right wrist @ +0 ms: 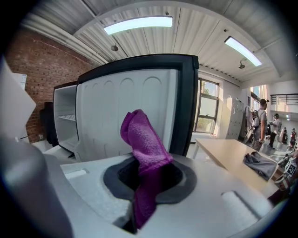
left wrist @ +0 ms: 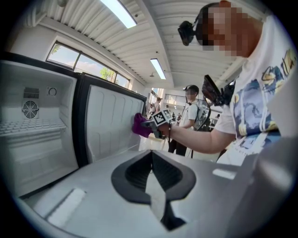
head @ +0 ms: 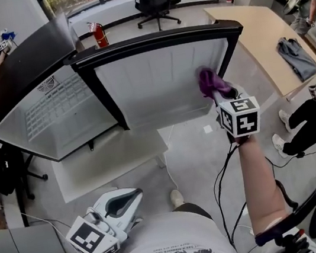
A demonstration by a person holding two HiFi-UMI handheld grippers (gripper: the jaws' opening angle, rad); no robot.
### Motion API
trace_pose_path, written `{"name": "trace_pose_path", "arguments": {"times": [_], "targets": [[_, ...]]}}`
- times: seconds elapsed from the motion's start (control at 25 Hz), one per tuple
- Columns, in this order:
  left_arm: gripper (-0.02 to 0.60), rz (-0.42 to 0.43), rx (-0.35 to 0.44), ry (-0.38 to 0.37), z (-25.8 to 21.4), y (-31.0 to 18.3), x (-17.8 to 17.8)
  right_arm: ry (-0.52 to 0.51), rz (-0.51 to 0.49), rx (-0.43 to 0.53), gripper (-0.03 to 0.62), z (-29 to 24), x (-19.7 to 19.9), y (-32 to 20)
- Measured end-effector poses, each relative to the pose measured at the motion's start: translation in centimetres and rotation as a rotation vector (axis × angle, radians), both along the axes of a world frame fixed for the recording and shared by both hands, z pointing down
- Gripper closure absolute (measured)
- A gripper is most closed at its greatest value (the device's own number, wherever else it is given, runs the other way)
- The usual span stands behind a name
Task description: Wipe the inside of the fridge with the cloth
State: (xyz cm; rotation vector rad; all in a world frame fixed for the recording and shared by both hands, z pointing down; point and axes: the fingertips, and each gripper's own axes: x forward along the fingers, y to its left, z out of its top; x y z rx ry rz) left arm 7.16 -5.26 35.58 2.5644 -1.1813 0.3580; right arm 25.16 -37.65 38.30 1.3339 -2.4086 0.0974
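Right now my right hand-held gripper (head: pixel 219 91) is clamped on the cloth (head: pixel 208 81). One end is pinched between the jaws and the loose end stands up past them, pointing ahead. Straight in front of it is the inner panel of the fridge door (head: pixel 157 84), which hangs open. The cloth is at the panel's lower right part, at or just off the surface, and I cannot tell whether it touches.

My left hand-held gripper (head: pixel 127 200) hangs low by my body. Its jaws are together with nothing between them, and it is well apart from the fridge (head: pixel 54 113).

I judge that the next stroke depends on direction. The panel's long run stretches to the left of the cloth, towards the hinge edge. The open compartment with its wire shelf (head: pixel 58 103) lies further left, beyond that edge. The right arm is much the nearer, so the wiping should fall to it, pressing forward and then sweeping left across the panel.
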Motion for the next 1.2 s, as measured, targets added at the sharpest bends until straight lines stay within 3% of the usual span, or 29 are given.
{"name": "trace_pose_path", "arguments": {"times": [0.36,0.6,0.8,1.0,1.2], "targets": [[0.575,-0.052,-0.004,0.004,0.1,2.3,-2.7,-0.028,-0.213,-0.015,0.542,0.8,-9.0,4.5],[0.575,-0.128,-0.018,-0.001,0.2,4.7,-5.5,-0.04,-0.36,-0.039,0.542,2.1,-17.1,7.1],[0.575,-0.206,-0.029,-0.012,0.2,6.5,-8.0,-0.037,-0.427,-0.046,0.542,3.3,-22.2,7.7],[0.575,-0.261,-0.046,-0.029,0.4,7.5,-9.5,-0.021,-0.44,-0.052,0.542,4.6,-24.1,7.3],[0.575,-0.261,-0.05,-0.037,0.3,6.9,-9.5,-0.01,-0.403,-0.057,0.542,5.4,-22.9,5.8]]}}
